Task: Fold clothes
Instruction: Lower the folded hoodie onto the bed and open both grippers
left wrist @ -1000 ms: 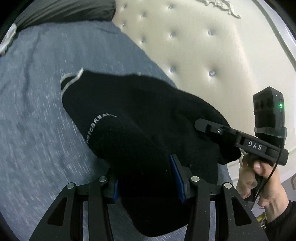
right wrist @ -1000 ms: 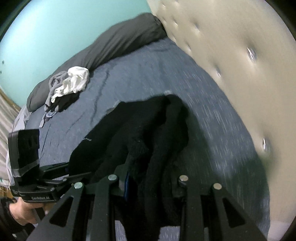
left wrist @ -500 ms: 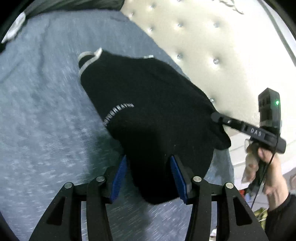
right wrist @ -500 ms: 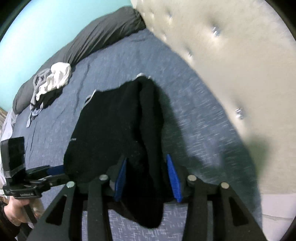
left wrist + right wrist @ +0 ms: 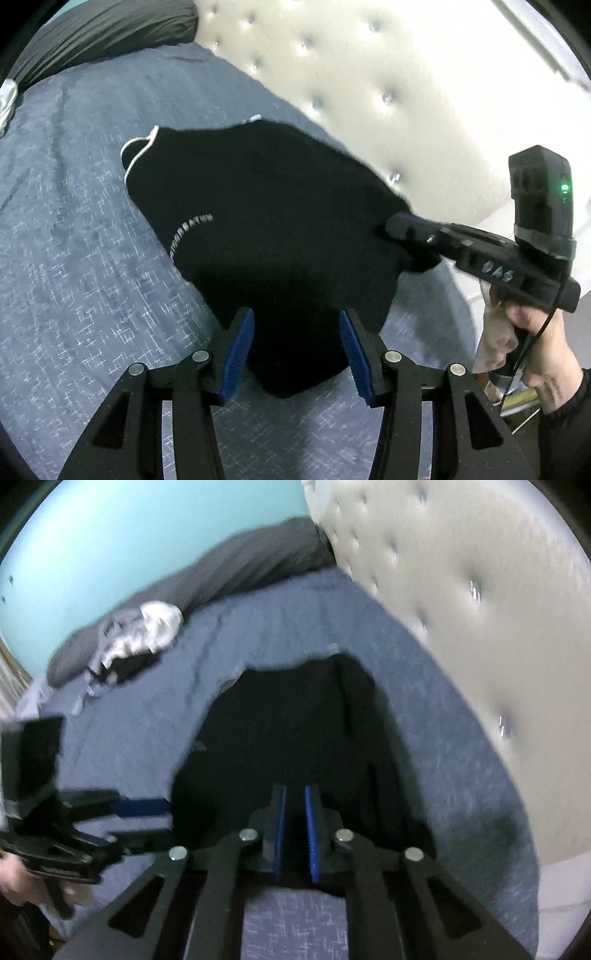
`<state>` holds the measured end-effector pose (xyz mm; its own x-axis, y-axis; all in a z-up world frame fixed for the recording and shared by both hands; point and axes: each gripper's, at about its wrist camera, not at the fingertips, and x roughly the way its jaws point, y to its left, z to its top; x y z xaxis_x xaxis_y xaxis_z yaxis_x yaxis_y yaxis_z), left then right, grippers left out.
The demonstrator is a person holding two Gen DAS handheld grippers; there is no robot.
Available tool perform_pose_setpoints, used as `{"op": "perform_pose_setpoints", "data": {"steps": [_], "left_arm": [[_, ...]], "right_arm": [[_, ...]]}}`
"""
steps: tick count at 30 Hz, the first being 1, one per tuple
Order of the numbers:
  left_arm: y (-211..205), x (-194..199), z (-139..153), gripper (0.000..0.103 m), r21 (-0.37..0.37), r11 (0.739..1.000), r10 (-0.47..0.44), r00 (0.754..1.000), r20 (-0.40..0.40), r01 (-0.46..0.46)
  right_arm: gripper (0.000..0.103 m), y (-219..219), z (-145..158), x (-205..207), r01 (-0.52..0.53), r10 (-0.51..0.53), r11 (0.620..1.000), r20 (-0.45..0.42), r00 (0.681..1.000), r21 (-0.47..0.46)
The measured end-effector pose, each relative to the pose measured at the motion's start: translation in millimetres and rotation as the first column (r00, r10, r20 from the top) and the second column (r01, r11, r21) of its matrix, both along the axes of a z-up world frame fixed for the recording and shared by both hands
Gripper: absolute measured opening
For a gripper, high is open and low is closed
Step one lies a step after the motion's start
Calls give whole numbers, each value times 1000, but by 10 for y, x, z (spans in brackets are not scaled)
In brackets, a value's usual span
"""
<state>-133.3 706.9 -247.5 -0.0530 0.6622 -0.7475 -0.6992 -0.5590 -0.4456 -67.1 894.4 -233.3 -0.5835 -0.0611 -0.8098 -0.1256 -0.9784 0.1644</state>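
Left gripper: jaws half open, straddling the black garment. Right gripper: jaws have just been closing, nearly shut, garment at 12 o'clock.

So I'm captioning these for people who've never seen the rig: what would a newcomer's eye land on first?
Most likely the black garment, spread in the middle of the blue-grey bedcover with a line of white lettering on it. Next, the cream tufted headboard rising just behind it. Then the two tools: the left hand-held gripper with its blue pads apart either side of the garment's near edge, and the right hand-held gripper, jaws nearly together, at the garment's side.
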Motion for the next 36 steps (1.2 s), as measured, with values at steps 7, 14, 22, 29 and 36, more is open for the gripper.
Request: {"op": "perform_pose_setpoints", "data": {"steps": [7,14,22,29,36], "left_arm": [[6,44,-192,53,-46,999,-19,1000,-6,19],[10,61,-155,53,-61,998,-21,999,-25,19],[0,96,-140,53,-68,997,-29,999,-35,26],[41,141,-145,53,-78,997,-32,998,-56,27],[74,122,-152,53,-88,996,-39,997,-65,33]], "right_arm": [[0,297,-296,260,141,-142,990,-18,990,-23],[1,-31,-79,232,42,-46,999,-106,993,-34],[0,199,-298,237,140,-142,990,-60,988,-31],[0,242,-34,320,153,-158,987,-172,972,-42],[0,188,-37,-34,144,-144,990,-146,979,-8]]}}
